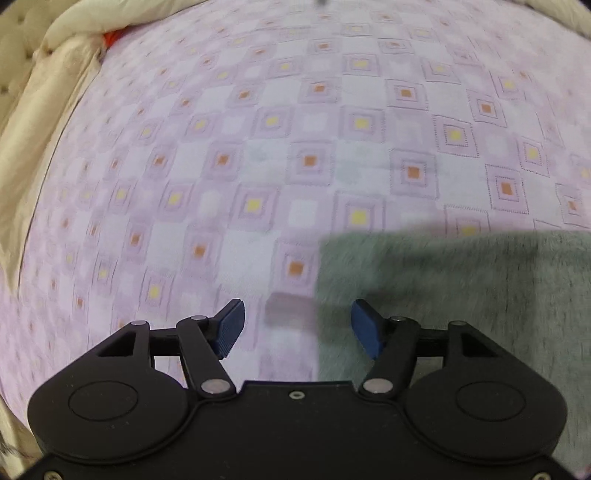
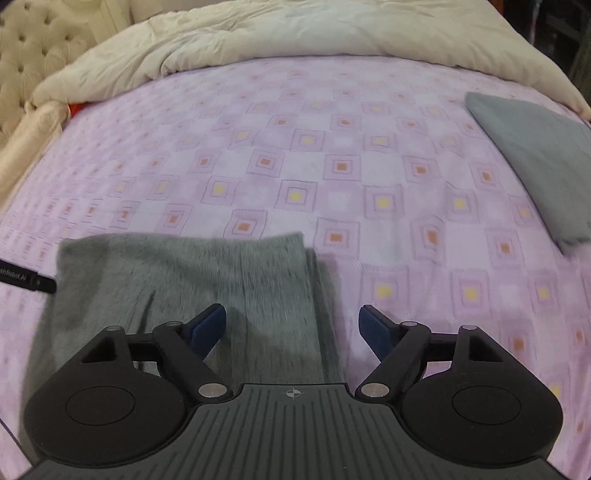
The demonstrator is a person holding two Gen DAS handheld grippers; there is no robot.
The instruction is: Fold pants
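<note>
Grey knit pants [image 2: 192, 284] lie folded flat on the pink patterned bedspread [image 2: 332, 155], in the lower left of the right wrist view. They also show in the left wrist view [image 1: 461, 295] at the lower right. My right gripper [image 2: 291, 328] is open and empty, above the pants' right edge. My left gripper [image 1: 297, 325] is open and empty, straddling the pants' left edge, with its right finger over the cloth. The tip of the left gripper [image 2: 33, 280] shows at the pants' left side in the right wrist view.
A folded grey cloth [image 2: 535, 162] lies at the right of the bed. A cream duvet [image 2: 295, 33] is bunched along the far side and the left [image 1: 48, 110]. A tufted headboard [image 2: 33, 51] stands at the far left. A small red item [image 1: 110, 37] peeks from under the duvet.
</note>
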